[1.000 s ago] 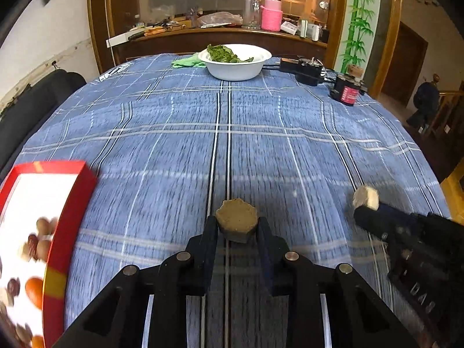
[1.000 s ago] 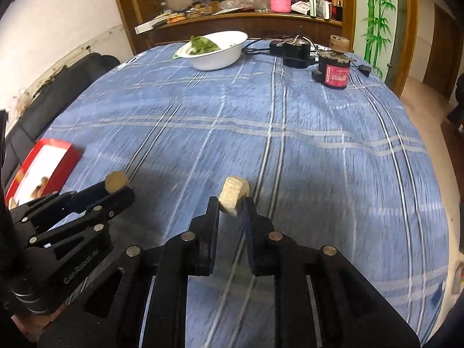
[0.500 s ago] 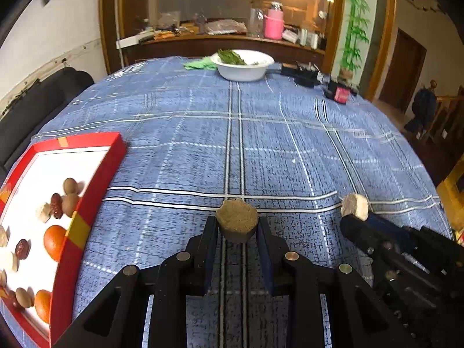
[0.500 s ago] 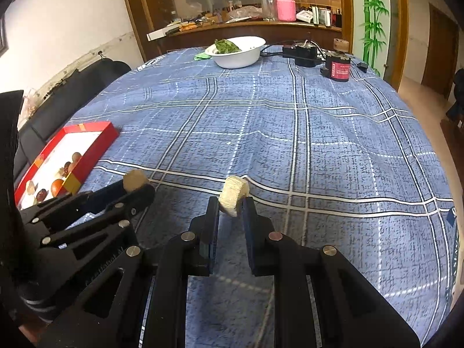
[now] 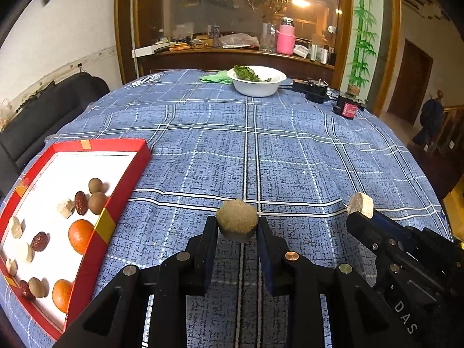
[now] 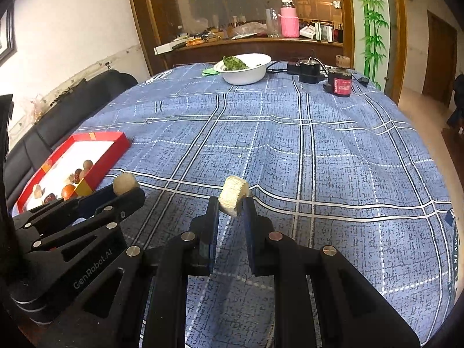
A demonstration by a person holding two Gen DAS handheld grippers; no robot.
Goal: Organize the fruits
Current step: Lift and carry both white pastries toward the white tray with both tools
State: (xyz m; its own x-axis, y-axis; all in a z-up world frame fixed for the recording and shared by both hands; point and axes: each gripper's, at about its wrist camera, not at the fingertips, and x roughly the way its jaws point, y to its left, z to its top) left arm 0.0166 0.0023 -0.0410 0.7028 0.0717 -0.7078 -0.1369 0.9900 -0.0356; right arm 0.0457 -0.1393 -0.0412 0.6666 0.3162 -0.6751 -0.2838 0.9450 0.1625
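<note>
- The table [image 5: 290,150] fills most of both views, under a blue plaid cloth with light wrinkles; nothing lies on the wide middle stretch.
- The red tray [image 5: 98,226] sits at the lower left of the left-wrist view and at the middle left edge of the right-wrist view. Its white floor holds the fruit: two oranges [image 5: 79,236], dark red dates [image 5: 81,203], round brown fruits [image 5: 97,201] and several pale lumps [image 5: 65,208], all loosely scattered, some touching.
- The white bowl [image 5: 256,82] of greens stands at the upper centre, far across the table, with a green cloth beside it and a dark jar [image 5: 346,108] to its right.
- The left gripper [image 5: 237,233] at the bottom centre of its own view is pinched on a tan hexagonal piece [image 5: 237,220], held by two opposite flat sides and clear of the cloth.
- The right gripper [image 6: 230,207] at the bottom centre of its own view is squeezed almost fully together on a pale ridged chunk [image 6: 233,194], gripped across its thin width, with most of it standing above the fingers.
- Handling, as a judgement: both pieces look light, dry and rather crumbly, so a gentle pinch across flat faces suits them. The oranges would need a wide spread across the middle and may roll. The dates look smooth and small, likely to slip unless taken across the short axis.
</note>
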